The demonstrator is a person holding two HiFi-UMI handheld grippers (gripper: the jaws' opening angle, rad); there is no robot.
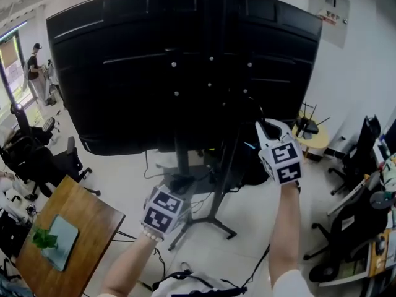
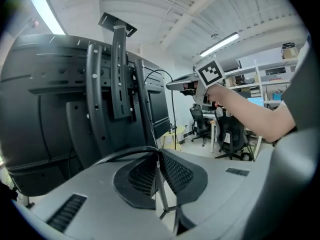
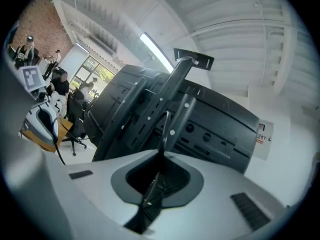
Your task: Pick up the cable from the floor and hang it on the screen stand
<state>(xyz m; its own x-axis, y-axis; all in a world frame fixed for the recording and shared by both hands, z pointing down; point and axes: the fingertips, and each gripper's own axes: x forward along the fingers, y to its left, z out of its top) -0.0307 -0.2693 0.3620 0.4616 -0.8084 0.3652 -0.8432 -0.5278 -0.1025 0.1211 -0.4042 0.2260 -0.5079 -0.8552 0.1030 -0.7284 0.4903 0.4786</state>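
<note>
Cable (image 2: 120,154): black and thin, off the floor where gripped; pinched at two places, one per gripper; run toward the floor not traceable for sure.
Left gripper (image 2: 157,156): jaws clenched on the cable; cable arcs in over one jaw, dips into the pinch, leaves as a thin strand upward alongside the stand.
Right gripper (image 3: 161,156): jaws clamped on the cable too; strand rises straight out of the pinch and bends over just ahead of the post.
Screen stand (image 1: 214,73): upright post on the back of the screen (image 1: 117,73), screw-dotted bracket arms beside it, flat plate at the post's top in both gripper views.
Height: right gripper held high, about level with the screen's lower edge in head view; left gripper low, toward the base legs (image 1: 224,228).
Nearer hand: right, just beside the post; left lower and farther off.
Long axis of held span: slanting, low at the left gripper to high at the right, more along the post than across it.
Bearing from jaws: post and bracket ahead of and above both pinches.
Judgement, next move: likely turns on laying the span crosswise over a bracket arm or the top plate, right hand leading, left feeding slack.
Risk: thin strand could slide down the smooth post unless lodged behind a bracket.
</note>
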